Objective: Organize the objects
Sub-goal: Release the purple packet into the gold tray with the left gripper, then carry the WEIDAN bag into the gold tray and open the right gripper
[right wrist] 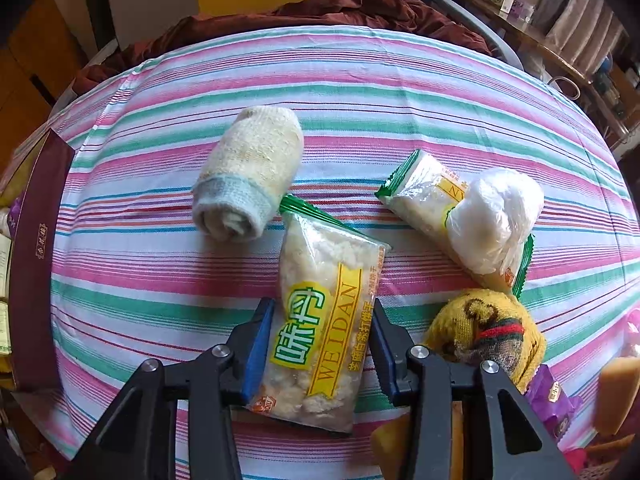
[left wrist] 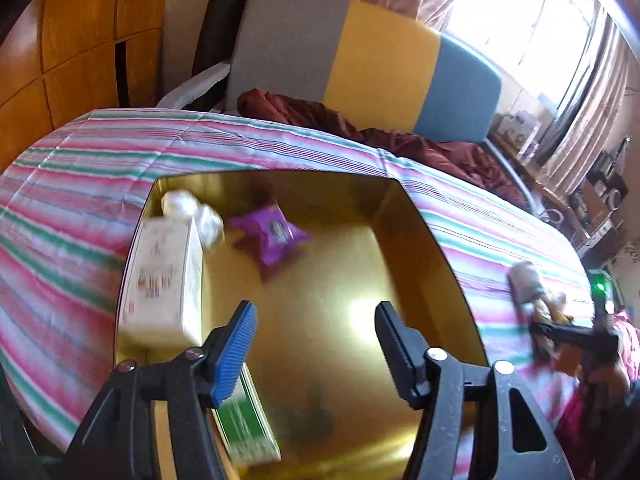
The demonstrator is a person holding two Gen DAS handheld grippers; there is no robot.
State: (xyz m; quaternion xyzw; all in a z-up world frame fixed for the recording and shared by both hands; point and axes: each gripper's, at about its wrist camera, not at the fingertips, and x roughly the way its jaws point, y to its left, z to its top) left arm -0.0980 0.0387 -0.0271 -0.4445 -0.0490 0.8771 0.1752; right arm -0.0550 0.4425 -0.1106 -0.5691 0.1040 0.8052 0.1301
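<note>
R gripper (right wrist: 320,350): jaws are pinched on a clear snack packet (right wrist: 324,320), lying on the striped cloth (right wrist: 360,92). Beside it are seen a rolled towel (right wrist: 250,176), a 2nd snack packet (right wrist: 424,196) w/ a white plastic bag (right wrist: 494,216) on top, and a yellow knit sock (right wrist: 486,330).

L gripper (left wrist: 316,344): jaws are spread, nothing between, held over a gold box (left wrist: 404,232). Inside are seen a purple packet (left wrist: 270,234), a white carton (left wrist: 164,276), a green box (left wrist: 250,424).

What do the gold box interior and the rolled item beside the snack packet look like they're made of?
Gold box: likely foil-lined card or tin; it is glossy and mirrors a bright glare.
Rolled item: knitted cloth, matte, cream with a pale blue band; the ribbed weave shows.
</note>
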